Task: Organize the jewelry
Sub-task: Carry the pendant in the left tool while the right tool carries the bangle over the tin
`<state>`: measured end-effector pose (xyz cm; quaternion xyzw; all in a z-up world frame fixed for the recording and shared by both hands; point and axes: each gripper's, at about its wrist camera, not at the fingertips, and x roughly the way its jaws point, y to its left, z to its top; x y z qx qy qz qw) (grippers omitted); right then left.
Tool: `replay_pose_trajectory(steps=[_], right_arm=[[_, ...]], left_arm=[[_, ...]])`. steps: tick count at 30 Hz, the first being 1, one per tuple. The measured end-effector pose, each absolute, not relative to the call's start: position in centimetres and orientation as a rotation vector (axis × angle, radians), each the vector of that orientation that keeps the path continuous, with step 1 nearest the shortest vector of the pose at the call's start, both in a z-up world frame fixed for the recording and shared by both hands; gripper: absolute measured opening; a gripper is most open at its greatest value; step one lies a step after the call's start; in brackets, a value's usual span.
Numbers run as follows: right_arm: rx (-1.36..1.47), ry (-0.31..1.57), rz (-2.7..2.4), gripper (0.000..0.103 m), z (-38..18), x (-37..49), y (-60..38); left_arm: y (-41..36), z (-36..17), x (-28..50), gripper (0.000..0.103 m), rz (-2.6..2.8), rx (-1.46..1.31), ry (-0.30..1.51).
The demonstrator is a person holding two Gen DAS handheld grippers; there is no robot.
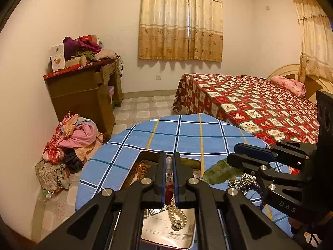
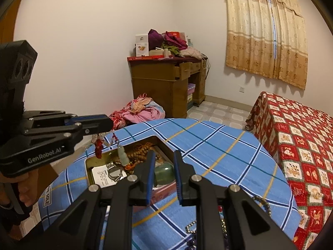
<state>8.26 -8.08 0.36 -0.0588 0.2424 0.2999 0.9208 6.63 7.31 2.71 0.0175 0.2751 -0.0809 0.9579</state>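
Observation:
An open metal jewelry tin [image 2: 90,167] sits on the round table with a blue checked cloth [image 2: 218,152]. It holds wooden beads, a watch [image 2: 115,173], a card and a pearl strand [image 1: 177,215]. My left gripper [image 1: 169,179] hovers over the tin, shut on a necklace with a pale green pendant [image 2: 122,155] and red tassel [image 2: 98,146] that dangle above it. My right gripper [image 2: 164,179] is open and empty, its jaws either side of a green jade bangle [image 2: 165,174]. The bangle also shows in the left wrist view [image 1: 218,171].
Loose bead strings [image 1: 245,184] lie on the cloth right of the tin, also seen in the right wrist view [image 2: 263,204]. A bed with a red quilt [image 1: 249,102] stands beyond the table. A wooden desk [image 2: 166,83] and a pile of clothes [image 1: 70,137] are by the wall.

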Motion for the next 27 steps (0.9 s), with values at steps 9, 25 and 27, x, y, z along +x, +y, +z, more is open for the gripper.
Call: replay_pose_trajectory(steps=[9, 25, 27], right_arm=[[-0.124, 0.507, 0.626, 0.02, -0.1, 9.2, -6.8], [-0.134, 0.519, 0.642, 0.02, -1.4, 10.7, -3.7], [-0.139, 0.52, 0.646, 0.02, -1.7, 10.8, -3.3]], left_arm=[[8.3, 2.1, 7.6, 0.004, -0.138, 0.035, 0.57], [10.2, -0.1, 9.8, 0.004, -0.108, -0.005, 0.598], [10.4, -0.3, 10.0, 0.004, -0.107, -0.01, 0.602]])
